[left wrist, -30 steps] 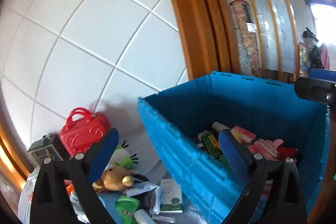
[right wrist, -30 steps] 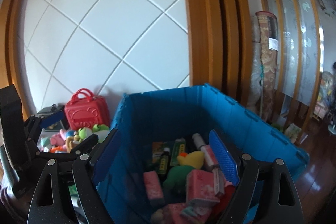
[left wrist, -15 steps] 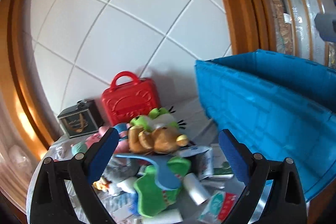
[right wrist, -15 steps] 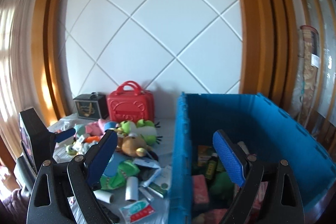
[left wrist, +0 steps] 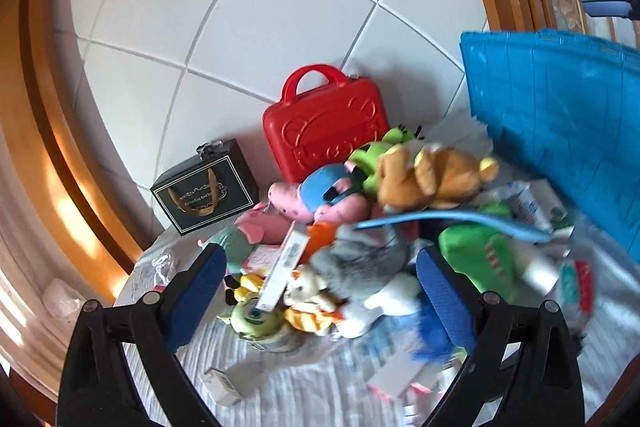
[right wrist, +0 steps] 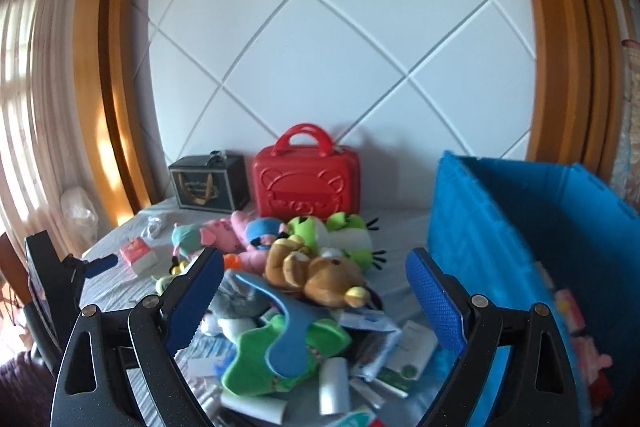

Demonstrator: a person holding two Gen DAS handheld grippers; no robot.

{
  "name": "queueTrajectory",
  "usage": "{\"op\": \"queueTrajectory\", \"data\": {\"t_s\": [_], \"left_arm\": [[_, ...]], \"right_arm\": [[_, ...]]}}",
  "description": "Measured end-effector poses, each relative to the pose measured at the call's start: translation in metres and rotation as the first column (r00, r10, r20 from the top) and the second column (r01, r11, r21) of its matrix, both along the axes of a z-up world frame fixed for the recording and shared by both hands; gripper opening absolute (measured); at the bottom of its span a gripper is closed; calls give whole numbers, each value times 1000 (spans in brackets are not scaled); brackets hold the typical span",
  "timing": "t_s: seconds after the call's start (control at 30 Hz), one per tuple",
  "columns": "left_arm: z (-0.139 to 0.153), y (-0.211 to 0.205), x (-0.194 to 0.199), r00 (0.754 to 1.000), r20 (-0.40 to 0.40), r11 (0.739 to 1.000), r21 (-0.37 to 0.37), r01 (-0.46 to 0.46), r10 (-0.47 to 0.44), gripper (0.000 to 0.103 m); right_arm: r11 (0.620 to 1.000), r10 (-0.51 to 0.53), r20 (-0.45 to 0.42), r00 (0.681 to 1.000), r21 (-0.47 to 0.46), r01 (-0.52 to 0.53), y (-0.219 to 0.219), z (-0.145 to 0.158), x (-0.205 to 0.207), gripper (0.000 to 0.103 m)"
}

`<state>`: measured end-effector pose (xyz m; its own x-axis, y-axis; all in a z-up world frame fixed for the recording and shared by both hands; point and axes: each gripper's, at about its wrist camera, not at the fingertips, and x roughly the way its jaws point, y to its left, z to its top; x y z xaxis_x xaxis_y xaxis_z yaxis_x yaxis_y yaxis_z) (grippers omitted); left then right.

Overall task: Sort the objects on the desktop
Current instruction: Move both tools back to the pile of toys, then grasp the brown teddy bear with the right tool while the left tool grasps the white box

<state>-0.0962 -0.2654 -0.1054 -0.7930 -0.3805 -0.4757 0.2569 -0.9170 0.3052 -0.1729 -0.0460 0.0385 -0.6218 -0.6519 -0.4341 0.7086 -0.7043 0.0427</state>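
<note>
A heap of plush toys and small packets lies on the striped cloth [left wrist: 304,387]. In it are a brown bear [left wrist: 432,175] [right wrist: 316,275], a green frog [right wrist: 340,231], a pink pig [left wrist: 320,195], a grey plush [left wrist: 360,259] and a green pouch [right wrist: 280,359] under a blue strap. My left gripper [left wrist: 316,263] hovers open over the heap's left part, holding nothing. My right gripper [right wrist: 314,263] is open over the heap's middle, also holding nothing. The blue bin [right wrist: 520,227] [left wrist: 560,131] stands to the right, with pink packets inside.
A red toy case [right wrist: 306,183] and a black gift box [right wrist: 206,187] stand against the white panelled wall behind the heap. A small pink-and-white box [right wrist: 138,255] lies at the left. Wooden frames flank the wall. The left gripper's blue pad [right wrist: 98,263] shows at the left.
Both grippers have swung left, away from the blue bin, and dipped toward the toy heap. The bin has slid to the right edge of both views. The right gripper's jaws stand slightly wider.
</note>
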Motion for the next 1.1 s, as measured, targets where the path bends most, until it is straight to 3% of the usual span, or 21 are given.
{"op": "queueTrajectory", "data": {"t_s": [0.2,0.3,0.4,0.53,0.67,0.77,1.0,1.1], "left_arm": [[-42,-65,-18,996,75,998,50,43,-47,97],[-60,-80,-39,995,100,999,50,13,-18,97],[-71,-89,-61,995,95,997,72,9,-16,97],[-90,-92,-97,992,127,1000,29,8,-12,97],[-109,-106,-123,987,164,1000,24,-1,-3,97],[-115,-120,-137,986,165,998,60,-8,-2,97],[-131,-128,-151,983,174,997,69,46,-57,97],[-133,-135,-149,985,158,993,104,56,-72,97]], "right_arm": [[993,43,37,998,112,-47,-61,-36,-13,93],[988,66,53,996,135,-73,-84,-48,-27,93],[984,89,54,995,148,-96,-95,-52,-39,93],[974,140,72,988,172,-151,-113,-60,-57,93],[944,215,89,972,235,-231,-135,-83,-72,93],[921,266,124,956,260,-290,-154,-103,-88,93],[914,263,212,941,257,-313,-198,-133,-139,93],[911,251,259,933,263,-318,-217,-146,-158,82]]}}
